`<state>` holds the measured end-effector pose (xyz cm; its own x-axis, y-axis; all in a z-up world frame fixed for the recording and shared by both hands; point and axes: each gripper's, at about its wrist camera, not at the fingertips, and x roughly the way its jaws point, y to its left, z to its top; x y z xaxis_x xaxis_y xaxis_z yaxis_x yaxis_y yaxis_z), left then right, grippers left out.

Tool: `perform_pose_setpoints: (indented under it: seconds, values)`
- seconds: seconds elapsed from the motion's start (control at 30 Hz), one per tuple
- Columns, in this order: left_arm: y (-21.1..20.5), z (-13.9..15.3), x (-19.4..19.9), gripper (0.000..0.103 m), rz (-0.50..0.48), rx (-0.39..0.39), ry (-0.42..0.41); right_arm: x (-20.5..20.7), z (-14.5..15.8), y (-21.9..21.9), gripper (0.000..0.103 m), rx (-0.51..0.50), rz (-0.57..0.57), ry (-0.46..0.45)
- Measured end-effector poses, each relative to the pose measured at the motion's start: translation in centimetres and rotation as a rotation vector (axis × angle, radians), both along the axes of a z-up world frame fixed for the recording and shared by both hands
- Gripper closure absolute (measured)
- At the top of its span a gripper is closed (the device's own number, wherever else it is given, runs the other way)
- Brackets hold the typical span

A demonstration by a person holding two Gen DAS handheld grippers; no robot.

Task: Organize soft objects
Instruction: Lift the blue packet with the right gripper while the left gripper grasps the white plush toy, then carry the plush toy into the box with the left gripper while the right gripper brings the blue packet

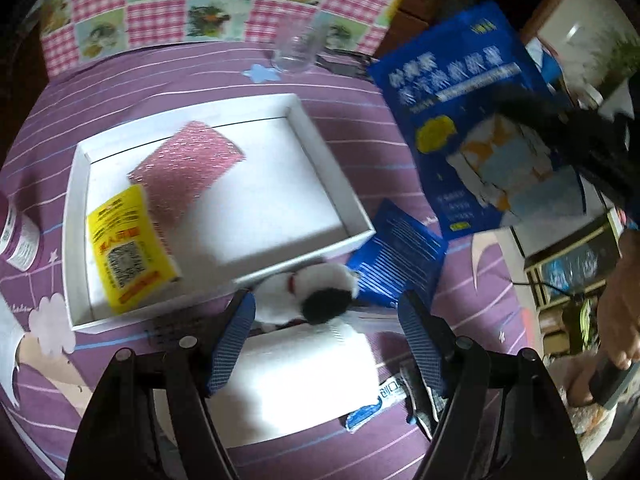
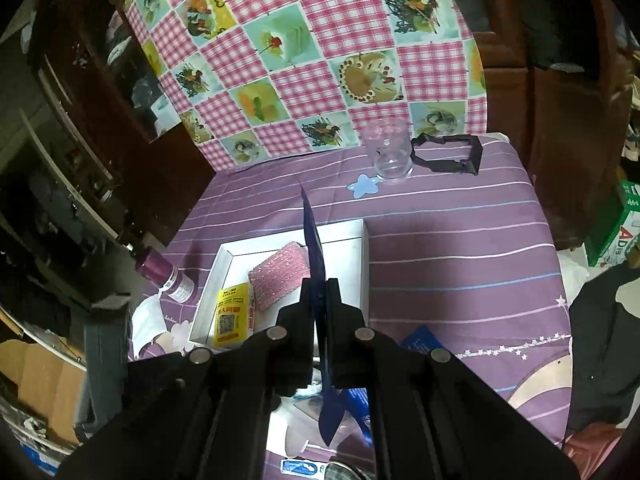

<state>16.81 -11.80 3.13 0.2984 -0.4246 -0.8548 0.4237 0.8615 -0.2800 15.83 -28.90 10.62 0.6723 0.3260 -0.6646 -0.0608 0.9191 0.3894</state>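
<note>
Home living/dining room. Table has a purple striped cartoon bedsheet (image 2: 440,248) as its cover, food-print checked oilcloth (image 2: 312,52) propped behind. Dark wood cabinets (image 2: 560,120) around, clutter and cardboard boxes (image 2: 44,384) on the floor.

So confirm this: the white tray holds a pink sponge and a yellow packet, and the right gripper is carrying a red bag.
Wrong on colour: the bag in the right gripper is blue, seen from the left wrist view. The white tray does hold the pink sponge and yellow packet.
</note>
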Motion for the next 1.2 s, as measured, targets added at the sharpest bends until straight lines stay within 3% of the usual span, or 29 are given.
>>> perform_pose_setpoints:
  seconds: [0.17, 0.33, 0.4, 0.5, 0.7, 1.2]
  values:
    - [-0.1, -1.1, 0.4, 0.055, 0.029, 0.025, 0.029, 0.2, -0.4, -0.6, 0.097, 0.006, -0.016, 0.015]
    - [0.3, -2.8, 1.8, 0.057, 0.060, 0.000, 0.085, 0.4, -0.6, -0.4, 0.097, 0.005, -0.009, 0.023]
    - [0.2, -3.1, 2.0, 0.075, 0.056, -0.038, 0.094, 0.5, -0.7, -0.4, 0.097, 0.005, -0.007, 0.025]
    - [0.0, -3.1, 1.8, 0.092, 0.040, -0.085, 0.101, 0.5, -0.8, -0.3, 0.097, 0.001, -0.009, 0.027]
    - [0.7, -2.3, 1.6, 0.096, 0.066, -0.110, 0.089, 0.6, -0.8, -0.2, 0.097, 0.000, -0.006, 0.026]
    - [7.3, 4.1, 0.7, 0.097, 0.205, -0.237, -0.108, 0.9, -1.0, 3.5, 0.097, -0.045, 0.065, 0.028]
